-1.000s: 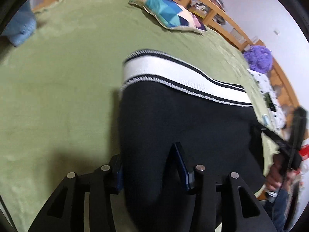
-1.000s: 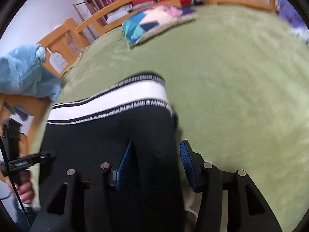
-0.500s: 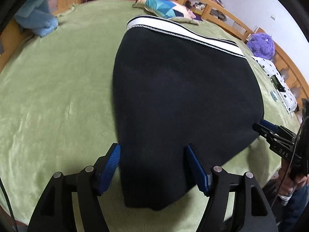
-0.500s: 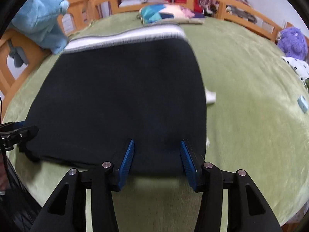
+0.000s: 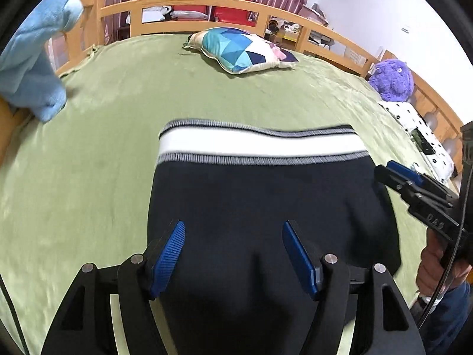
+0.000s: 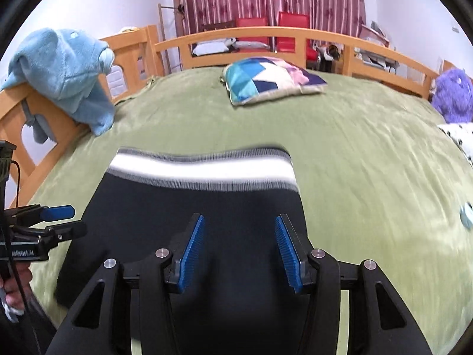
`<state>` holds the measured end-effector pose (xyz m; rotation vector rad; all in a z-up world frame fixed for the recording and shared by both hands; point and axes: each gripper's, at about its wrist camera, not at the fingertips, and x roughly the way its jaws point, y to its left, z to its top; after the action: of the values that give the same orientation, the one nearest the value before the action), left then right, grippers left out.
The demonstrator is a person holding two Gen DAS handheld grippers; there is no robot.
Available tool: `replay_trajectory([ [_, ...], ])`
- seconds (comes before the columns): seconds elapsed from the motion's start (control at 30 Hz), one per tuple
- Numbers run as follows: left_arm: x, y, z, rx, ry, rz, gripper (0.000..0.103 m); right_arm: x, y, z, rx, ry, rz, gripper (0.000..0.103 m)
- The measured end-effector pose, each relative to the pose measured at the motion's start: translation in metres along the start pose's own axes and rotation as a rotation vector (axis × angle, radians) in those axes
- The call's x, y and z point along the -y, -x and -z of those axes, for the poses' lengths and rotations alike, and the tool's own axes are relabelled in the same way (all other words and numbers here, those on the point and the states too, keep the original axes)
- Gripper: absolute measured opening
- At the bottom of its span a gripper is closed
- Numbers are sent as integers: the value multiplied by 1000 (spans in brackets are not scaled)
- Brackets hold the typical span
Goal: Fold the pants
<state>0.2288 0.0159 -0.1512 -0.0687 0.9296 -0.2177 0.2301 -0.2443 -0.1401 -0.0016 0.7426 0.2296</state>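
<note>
I see soft, limp pants (image 5: 266,207) on the bed (image 5: 88,177); both claws, left (image 5: 233,254) and right (image 6: 239,251), gape empty; I'd pinch the waistband (image 5: 260,145) corners.

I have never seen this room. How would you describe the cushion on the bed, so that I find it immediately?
Start from the big bed with the green blanket and the wooden rail at its far end. Just in front of that rail, beyond the black pants, lies the cushion. Unlike the plain blue plush toy and the purple plush toy at the sides, it is flat, with coloured triangles.
</note>
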Motion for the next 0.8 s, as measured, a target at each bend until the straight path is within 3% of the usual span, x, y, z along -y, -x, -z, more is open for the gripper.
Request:
replay_trajectory([
  [0.13,-7,-38,-3,-39,-11,-31,67,17,-60,1,-71,-49,10,52],
  [0.2,-14,-53,4,-57,-1,-3,67,20,-74,8,-77,-47,43,52],
  [0.3,-14,-57,5,-59,-9,4,71,15,-74,10,-64,7,62,54],
  [0.5,-17,-52,9,-41,20,28,72,22,-80,11,-63,-21,42,56],
  [0.8,-13,-30,44,-78,41,-72,72,19,-57,23,-130,-72,81,61],
])
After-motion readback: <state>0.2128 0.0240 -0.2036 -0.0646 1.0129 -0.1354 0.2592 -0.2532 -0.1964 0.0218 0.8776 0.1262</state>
